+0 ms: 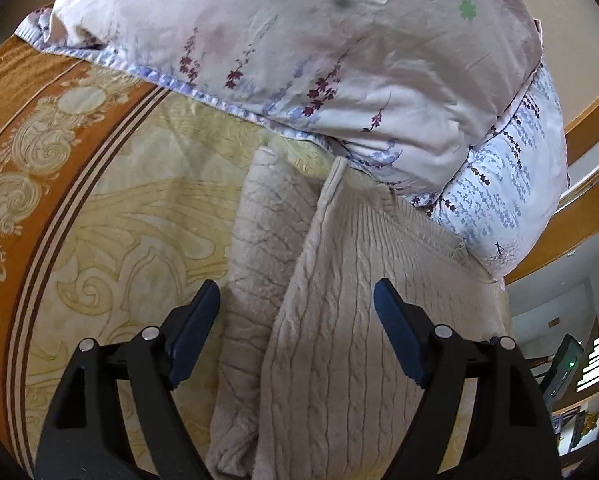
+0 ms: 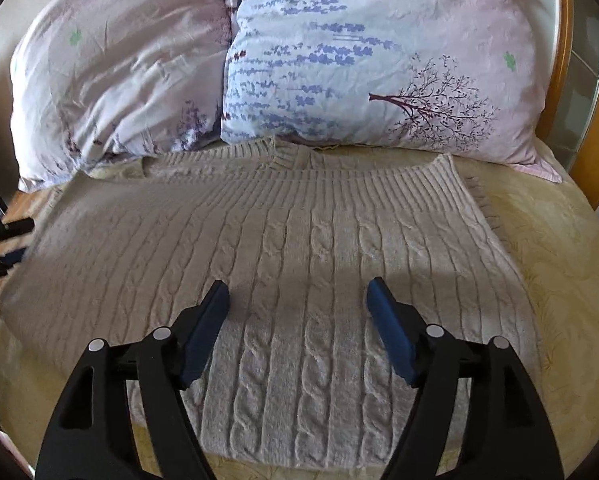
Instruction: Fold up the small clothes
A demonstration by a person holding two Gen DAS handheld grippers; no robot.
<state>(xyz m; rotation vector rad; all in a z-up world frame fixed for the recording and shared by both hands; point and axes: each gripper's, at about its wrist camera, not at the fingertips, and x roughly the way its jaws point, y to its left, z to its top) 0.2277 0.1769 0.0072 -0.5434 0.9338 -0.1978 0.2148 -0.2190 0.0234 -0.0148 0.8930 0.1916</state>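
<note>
A beige cable-knit sweater [image 2: 299, 240] lies flat on the bed, its neck toward the pillows. In the left wrist view the sweater [image 1: 339, 320] has a side part folded over, with a raised edge running down the middle. My left gripper [image 1: 297, 300] is open and empty, just above the sweater's left side. It also shows at the left edge of the right wrist view [image 2: 3, 240]. My right gripper [image 2: 298, 296] is open and empty above the sweater's lower middle.
Two floral pillows [image 2: 359, 60] lie against the sweater's neck end. The yellow and orange patterned bedspread [image 1: 99, 200] lies under everything. A wooden bed frame [image 2: 563, 80] bounds the right side.
</note>
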